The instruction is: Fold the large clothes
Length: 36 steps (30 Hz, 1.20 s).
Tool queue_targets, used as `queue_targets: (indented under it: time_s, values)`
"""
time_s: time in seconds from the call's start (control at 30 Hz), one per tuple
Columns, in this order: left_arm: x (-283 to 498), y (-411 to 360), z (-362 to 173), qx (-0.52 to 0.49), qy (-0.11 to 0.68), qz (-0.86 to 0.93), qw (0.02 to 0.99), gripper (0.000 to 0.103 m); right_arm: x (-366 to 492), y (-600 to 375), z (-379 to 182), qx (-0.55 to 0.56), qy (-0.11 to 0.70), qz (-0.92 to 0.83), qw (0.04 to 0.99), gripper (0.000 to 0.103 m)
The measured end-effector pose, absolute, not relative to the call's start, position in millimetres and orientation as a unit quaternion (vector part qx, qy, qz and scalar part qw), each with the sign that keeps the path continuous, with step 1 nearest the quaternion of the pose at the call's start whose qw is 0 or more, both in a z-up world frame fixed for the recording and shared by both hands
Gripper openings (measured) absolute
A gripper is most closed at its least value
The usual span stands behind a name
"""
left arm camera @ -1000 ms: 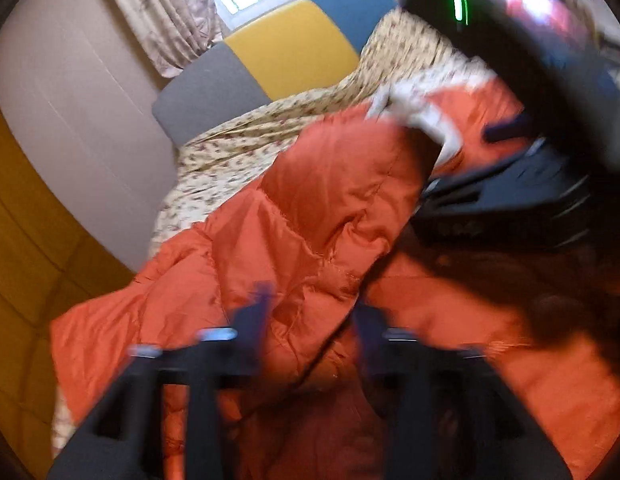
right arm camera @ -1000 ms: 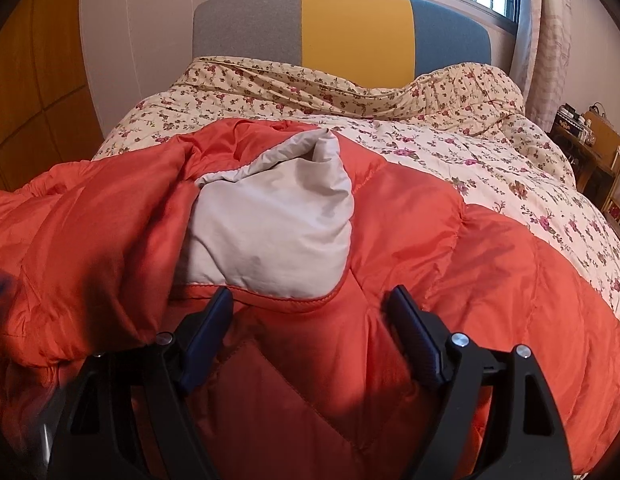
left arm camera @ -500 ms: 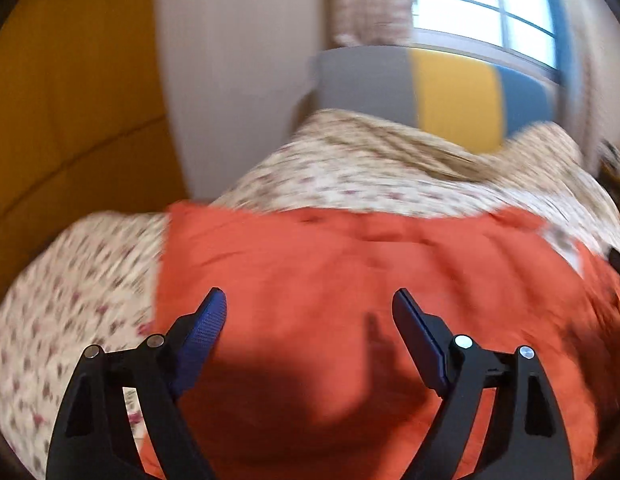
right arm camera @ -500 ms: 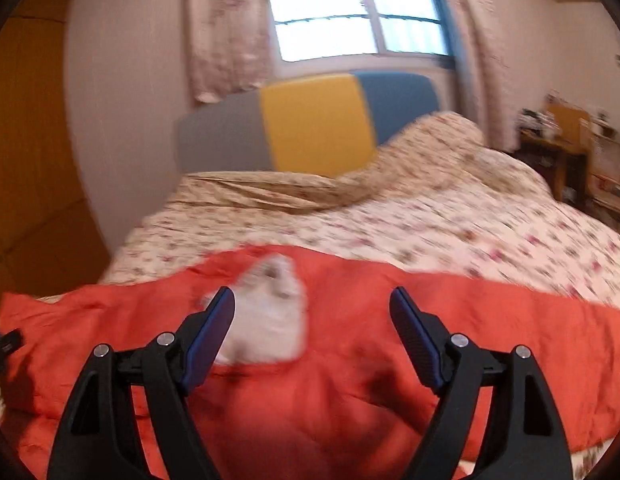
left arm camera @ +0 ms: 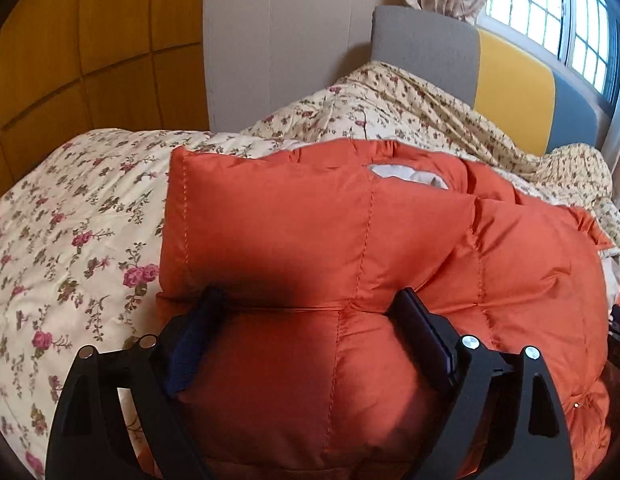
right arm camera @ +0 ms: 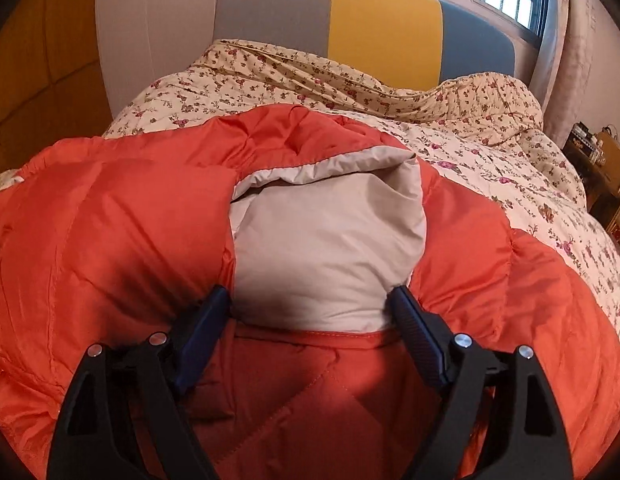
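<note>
An orange puffy quilted jacket lies on the bed, with its left part folded over. Its beige lining shows at the middle in the right wrist view and as a small patch in the left wrist view. My left gripper is open, pressed down on the folded orange panel, jaws wide apart with puffed fabric bulging between them. My right gripper is open, its jaws on either side of the near end of the beige lining.
The floral bedspread covers the bed around the jacket, also in the right wrist view. A grey, yellow and blue headboard stands at the far end under a window. A wooden wall is on the left, cluttered furniture on the right.
My left gripper let go of the orange fabric, swung away and came back down open on the folded panel. My right gripper lifted away and returned low over the beige lining.
</note>
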<state>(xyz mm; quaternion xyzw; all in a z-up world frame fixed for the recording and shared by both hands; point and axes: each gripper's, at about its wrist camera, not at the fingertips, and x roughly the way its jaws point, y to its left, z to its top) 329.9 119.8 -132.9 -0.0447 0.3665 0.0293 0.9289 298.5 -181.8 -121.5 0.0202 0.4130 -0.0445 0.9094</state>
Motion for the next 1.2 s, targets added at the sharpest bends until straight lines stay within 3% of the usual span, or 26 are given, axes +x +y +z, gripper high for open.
queue_targets:
  time_s: [0.2, 0.5, 1.2]
  values:
    - [305, 117, -117, -0.037, 0.355, 0.032, 0.934, 0.1, 271, -211, -102, 0.072, 0.383, -0.042, 0.92, 0.083]
    - [261, 104, -113, -0.032, 0.354, 0.03, 0.934, 0.1, 221, -253, -85, 0.134, 0.407, -0.117, 0.896, 0.082]
    - [257, 99, -126, -0.019, 0.361, 0.036, 0.932, 0.1, 101, -368, -96, 0.26, 0.44, -0.224, 0.83, 0.082]
